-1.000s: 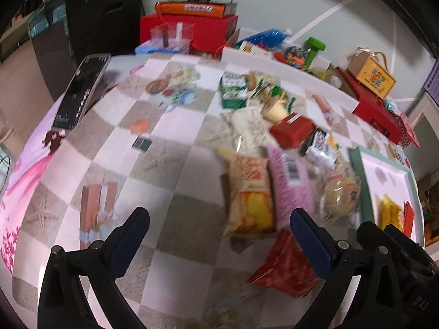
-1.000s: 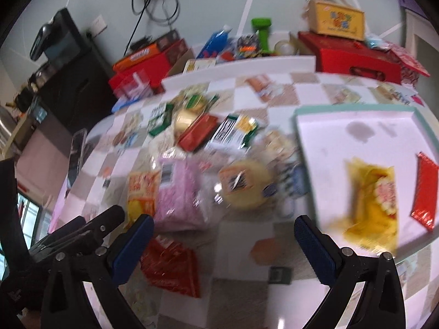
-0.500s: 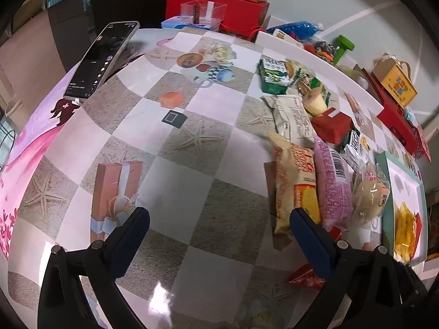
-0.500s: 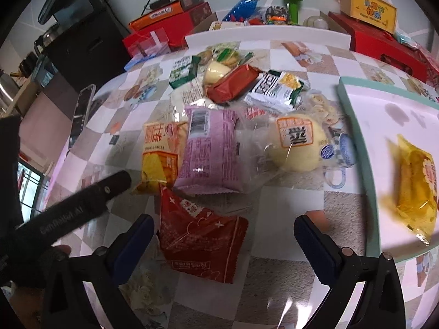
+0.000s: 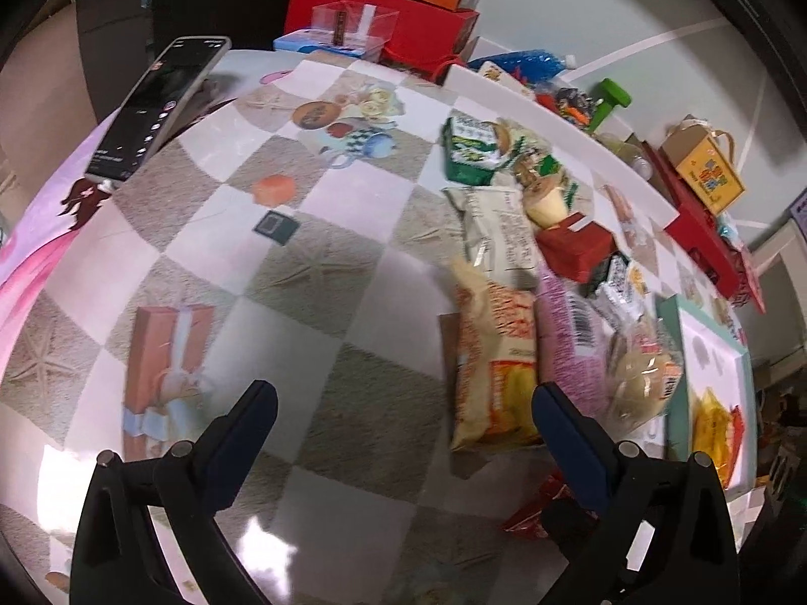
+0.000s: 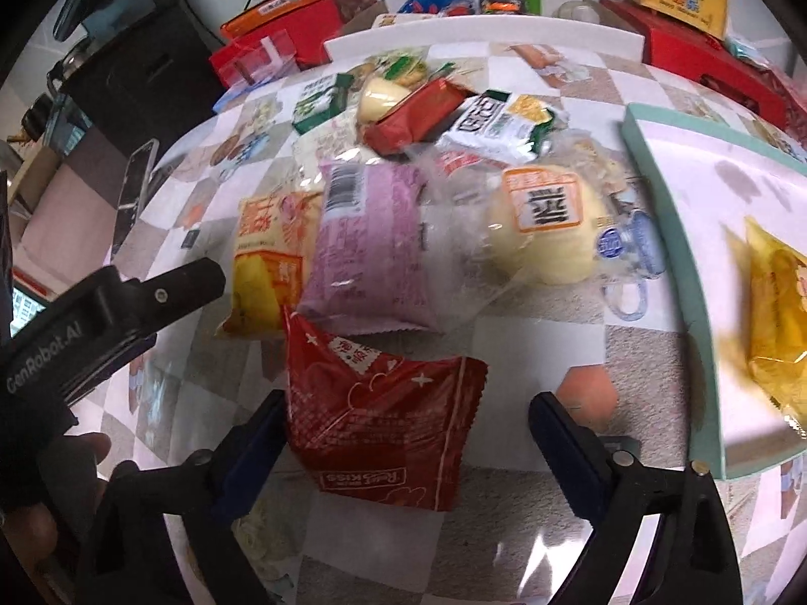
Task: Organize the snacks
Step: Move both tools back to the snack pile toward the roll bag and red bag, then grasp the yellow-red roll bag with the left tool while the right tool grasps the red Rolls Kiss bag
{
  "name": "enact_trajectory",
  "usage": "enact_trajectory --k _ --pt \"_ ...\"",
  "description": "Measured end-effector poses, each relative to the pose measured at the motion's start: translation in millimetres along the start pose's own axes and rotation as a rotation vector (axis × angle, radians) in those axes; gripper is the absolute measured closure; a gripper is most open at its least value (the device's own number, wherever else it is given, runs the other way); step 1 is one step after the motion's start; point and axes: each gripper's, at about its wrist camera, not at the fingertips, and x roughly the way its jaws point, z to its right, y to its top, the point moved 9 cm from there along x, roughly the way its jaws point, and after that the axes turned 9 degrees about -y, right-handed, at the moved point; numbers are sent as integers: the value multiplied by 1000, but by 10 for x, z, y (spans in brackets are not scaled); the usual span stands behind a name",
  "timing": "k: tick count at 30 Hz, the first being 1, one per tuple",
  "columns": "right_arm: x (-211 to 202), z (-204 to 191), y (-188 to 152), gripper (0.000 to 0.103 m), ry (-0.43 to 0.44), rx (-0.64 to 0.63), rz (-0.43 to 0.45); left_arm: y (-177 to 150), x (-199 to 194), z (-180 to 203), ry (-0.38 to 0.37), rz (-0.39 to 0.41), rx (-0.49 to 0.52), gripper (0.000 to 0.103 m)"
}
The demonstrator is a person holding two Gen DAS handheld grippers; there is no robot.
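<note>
- I'm looking down on a desk [image 6: 504, 353] with a checkered, picture-printed cloth; boxes and clutter line its far edge by the wall.
- The red snack packet [image 6: 378, 423] lies flat on the cloth, just to the near-left of the teal-rimmed tray [image 6: 671, 232].
- My right tongs [image 6: 403, 433] straddle that packet and are closing; one pad is at its left edge, the other stands clear, so nothing is pinched yet.
- My left tongs [image 5: 398, 418] hang spread over bare cloth, left of the packet, holding nothing.
- I judge the packet light, soft and crinkly, its film slippery; I'd take it across the middle or by a sealed edge.
- The purple packet [image 6: 368, 247] overlaps its far corner, and the yellow packet [image 6: 267, 262] and wrapped bun [image 6: 550, 222] lie close behind, so it could drag them.
</note>
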Motion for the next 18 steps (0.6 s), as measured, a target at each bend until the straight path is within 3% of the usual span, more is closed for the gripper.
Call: enact_trajectory --k 4,9,16,18 --pt "6 119 25 15 -7 35 3 18 69 126 -48 -2 -1 5" --pt "3 275 64 20 -15 77 15 16 241 231 -102 -33 -19 17" --pt "2 431 129 27 -21 121 36 44 395 284 -104 -34 -19 23" --pt "-3 457 142 29 -19 128 42 43 399 274 -94 -29 -14 29"
